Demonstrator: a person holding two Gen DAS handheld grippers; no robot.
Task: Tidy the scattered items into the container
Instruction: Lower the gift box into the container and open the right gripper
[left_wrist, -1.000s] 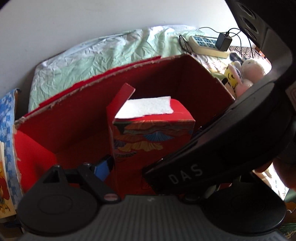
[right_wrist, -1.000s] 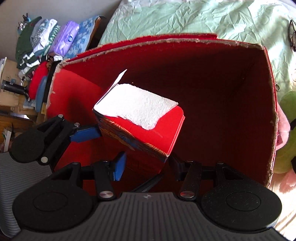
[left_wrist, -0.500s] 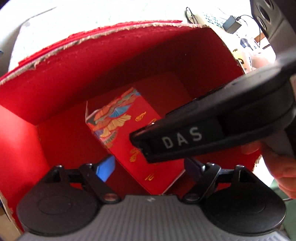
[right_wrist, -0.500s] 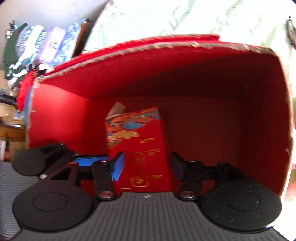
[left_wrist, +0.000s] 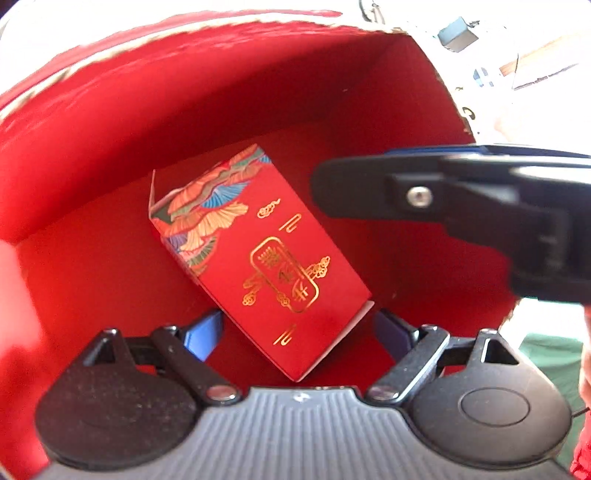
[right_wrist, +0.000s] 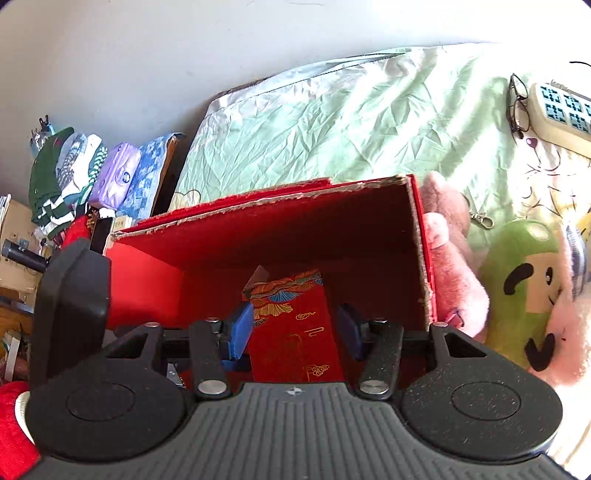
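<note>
Clothes pile (right_wrist: 70, 173): far left of the red container (right_wrist: 295, 236), well outside it; you see it only in the right wrist view.

Left hand-held gripper (left_wrist: 295, 328): spread, jaws opening, pointing steeply down into the container. The gift box (left_wrist: 258, 251) lies between its blue pads but neither pad presses on it.

Gift box: lying flat on the container's floor, near the middle. In the left wrist view its long axis runs diagonally, patterned end toward the far-left wall, plain end toward your left gripper.

Right hand-held gripper (right_wrist: 291, 332): part open, jaws closing, nothing pinched. The box shows between the pads, but I judge it sits lower down, on the floor.

Nearer hand: the left, judging by how large the box looms in its view.

Soft toys (right_wrist: 517, 280): on the bed just right of the container, a pink one touching its right wall. These look like your next pickup, and your right hand is closer.

View difference: the left wrist view shows the box's whole face and the container floor; the right wrist view shows the bed, toys, glasses (right_wrist: 517, 103).
</note>
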